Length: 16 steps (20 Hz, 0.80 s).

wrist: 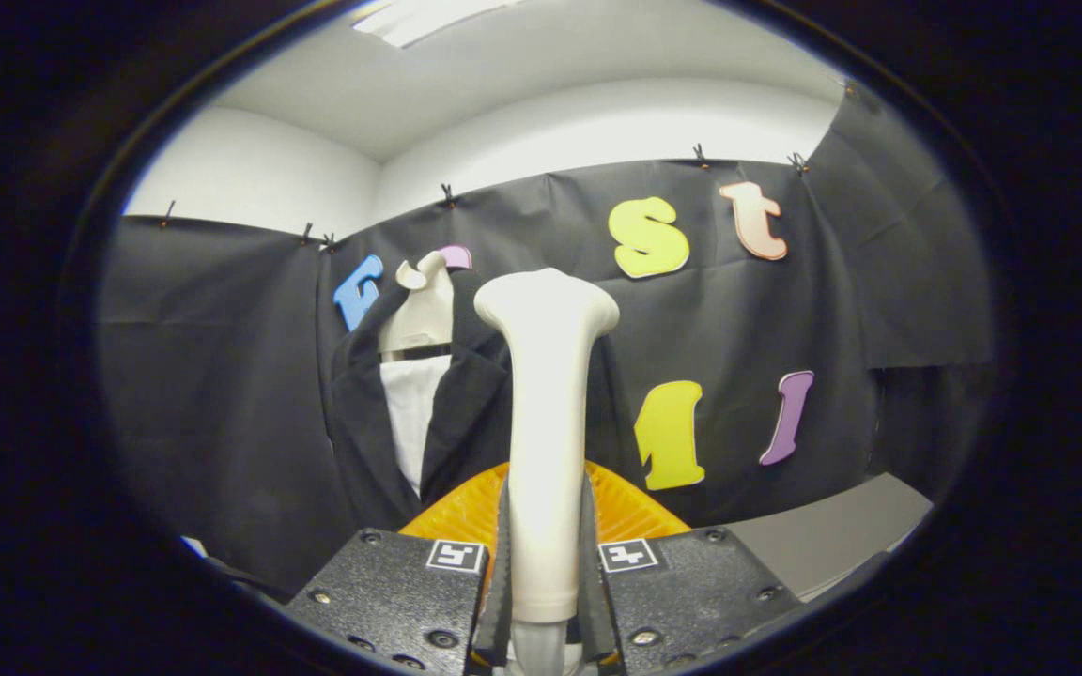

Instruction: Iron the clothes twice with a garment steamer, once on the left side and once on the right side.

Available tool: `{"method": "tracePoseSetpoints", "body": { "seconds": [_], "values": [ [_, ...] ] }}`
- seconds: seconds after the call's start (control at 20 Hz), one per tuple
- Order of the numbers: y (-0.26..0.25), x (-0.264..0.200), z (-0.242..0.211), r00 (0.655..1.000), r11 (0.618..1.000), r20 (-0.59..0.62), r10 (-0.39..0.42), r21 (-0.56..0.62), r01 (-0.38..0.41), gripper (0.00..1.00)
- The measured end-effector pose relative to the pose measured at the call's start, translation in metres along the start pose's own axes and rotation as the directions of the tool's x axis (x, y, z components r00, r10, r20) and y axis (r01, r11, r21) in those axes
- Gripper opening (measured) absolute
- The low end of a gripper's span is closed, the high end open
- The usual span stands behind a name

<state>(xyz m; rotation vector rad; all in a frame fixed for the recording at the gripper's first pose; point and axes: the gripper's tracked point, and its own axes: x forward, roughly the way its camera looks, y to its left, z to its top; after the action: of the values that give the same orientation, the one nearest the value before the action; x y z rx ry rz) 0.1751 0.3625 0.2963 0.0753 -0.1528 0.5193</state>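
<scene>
My gripper (546, 554) is shut on the cream-white handle of a garment steamer (546, 404), which stands upright between the fingers with its flared head at the top. Beyond it, slightly to the left, a black jacket (466, 413) over a white shirt (409, 413) hangs on a pale mannequin torso (421, 314) against the booth's black cloth wall. The steamer head is apart from the jacket, in front of its right lapel as seen from here. An orange ribbed part (630, 507) shows just behind the fingers, partly hidden by the steamer.
A grey table surface (823, 540) lies to the right beyond the fingers. The black cloth wall (222, 376) closes the back and both sides, with white wall and ceiling above it.
</scene>
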Motion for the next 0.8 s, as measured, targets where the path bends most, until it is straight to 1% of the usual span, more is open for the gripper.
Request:
{"method": "tracePoseSetpoints", "body": {
  "seconds": [0.25, 0.4, 0.55, 0.8],
  "values": [
    [0.025, 0.014, -0.013, 1.0, 0.999, -0.017, -0.001, -0.044, 0.0, 0.31],
    [0.03, 0.019, -0.025, 0.999, 0.997, -0.035, -0.014, -0.071, 0.012, 0.31],
    [0.033, 0.025, -0.039, 0.997, 0.997, -0.072, -0.012, -0.077, 0.006, 0.31],
    [0.032, 0.022, -0.055, 0.995, 0.996, -0.095, -0.019, -0.087, 0.01, 0.31]
  ]
}}
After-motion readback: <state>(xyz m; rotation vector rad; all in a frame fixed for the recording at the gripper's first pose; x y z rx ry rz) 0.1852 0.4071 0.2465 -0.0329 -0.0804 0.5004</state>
